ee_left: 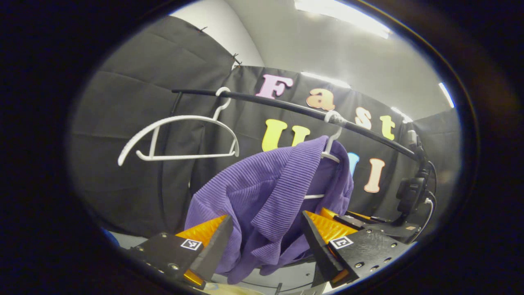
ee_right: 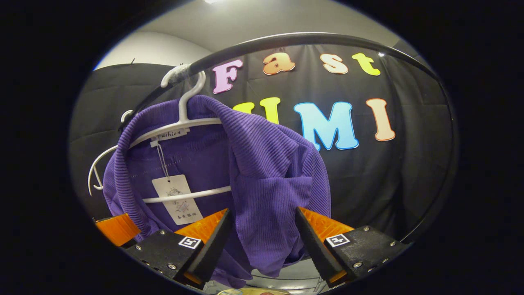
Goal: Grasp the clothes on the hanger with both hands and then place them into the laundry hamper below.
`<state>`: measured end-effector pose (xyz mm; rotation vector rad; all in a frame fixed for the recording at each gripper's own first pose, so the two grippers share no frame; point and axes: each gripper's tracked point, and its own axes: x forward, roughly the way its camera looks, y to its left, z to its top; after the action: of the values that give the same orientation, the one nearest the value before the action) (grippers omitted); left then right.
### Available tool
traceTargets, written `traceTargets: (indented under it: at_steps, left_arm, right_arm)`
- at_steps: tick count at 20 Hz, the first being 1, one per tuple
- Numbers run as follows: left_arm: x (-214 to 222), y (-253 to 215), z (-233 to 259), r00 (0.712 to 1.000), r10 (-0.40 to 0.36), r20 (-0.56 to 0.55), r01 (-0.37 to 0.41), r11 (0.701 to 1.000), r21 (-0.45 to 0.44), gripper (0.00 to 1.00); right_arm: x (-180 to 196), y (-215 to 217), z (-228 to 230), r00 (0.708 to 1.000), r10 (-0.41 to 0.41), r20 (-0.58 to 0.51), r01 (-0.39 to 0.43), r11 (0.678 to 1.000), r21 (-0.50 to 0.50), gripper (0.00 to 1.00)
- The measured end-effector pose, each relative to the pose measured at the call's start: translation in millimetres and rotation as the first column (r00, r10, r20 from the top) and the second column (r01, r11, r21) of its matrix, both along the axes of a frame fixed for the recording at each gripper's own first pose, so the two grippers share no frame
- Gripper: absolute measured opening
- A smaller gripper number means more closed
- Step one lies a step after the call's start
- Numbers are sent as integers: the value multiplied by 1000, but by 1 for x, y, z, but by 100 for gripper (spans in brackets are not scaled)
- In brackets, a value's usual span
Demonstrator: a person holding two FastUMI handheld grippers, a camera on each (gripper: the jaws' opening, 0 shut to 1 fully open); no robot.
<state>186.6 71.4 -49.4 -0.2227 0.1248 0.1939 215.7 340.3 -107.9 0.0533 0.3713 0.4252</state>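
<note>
A purple ribbed garment [ee_left: 262, 180] hangs on a white hanger [ee_left: 329, 151] from a black rail [ee_left: 286, 107]. My left gripper [ee_left: 266, 217] is open, its fingers standing on either side of the garment's lower folds without pressing them. In the right gripper view the same garment [ee_right: 266, 164] drapes over its hanger [ee_right: 184, 119], with a paper tag [ee_right: 177, 198] dangling inside. My right gripper [ee_right: 263, 211] is open around the hanging shoulder fold. A finger [ee_right: 116, 227] of the left gripper shows at the lower left.
An empty white hanger [ee_left: 176, 119] hangs further left on the rail and shows again behind the garment as the empty hanger [ee_right: 96, 164]. A black device with cables [ee_left: 409, 192] sits at the rail's right end. The rail [ee_right: 286, 39] arches overhead.
</note>
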Motion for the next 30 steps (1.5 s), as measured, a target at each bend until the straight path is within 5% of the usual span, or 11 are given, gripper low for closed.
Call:
traceTargets:
  at_steps: [7,15,19,20,21,23,24,26,27,30]
  left_arm:
    - [0,-9,-7,999,26,-47,-25,999,29,100]
    - [1,-26,-16,991,119,-58,-115,991,66,100]
    - [9,-4,-24,970,231,-71,-221,966,132,100]
    - [10,-2,-25,967,244,-70,-233,963,136,90]
    - [12,3,-26,963,261,-70,-250,958,144,100]
    - [21,6,-27,962,265,-69,-252,955,154,100]
    - [23,10,-26,959,279,-60,-265,949,168,86]
    - [27,12,-25,959,278,-51,-265,947,181,59]
    - [28,12,-22,961,273,-46,-261,948,185,60]
    - [28,2,-16,973,229,-8,-224,959,172,29]
  right_arm:
    - [17,-2,-12,999,-54,0,54,998,-15,95]
    - [38,3,-28,1000,14,-22,-13,999,31,95]
    - [47,6,-36,999,22,-26,-22,999,30,95]
    - [49,5,-36,1000,19,-23,-19,999,28,95]
    - [50,4,-36,1000,19,-17,-19,999,28,95]
    - [59,2,-34,1000,21,-7,-21,999,34,87]
    - [59,2,-36,1000,20,-5,-20,999,38,85]
    - [60,3,-35,999,33,-10,-32,998,55,66]
    - [61,3,-34,999,43,-13,-42,997,63,54]
    - [59,0,-32,997,80,-18,-78,993,84,22]
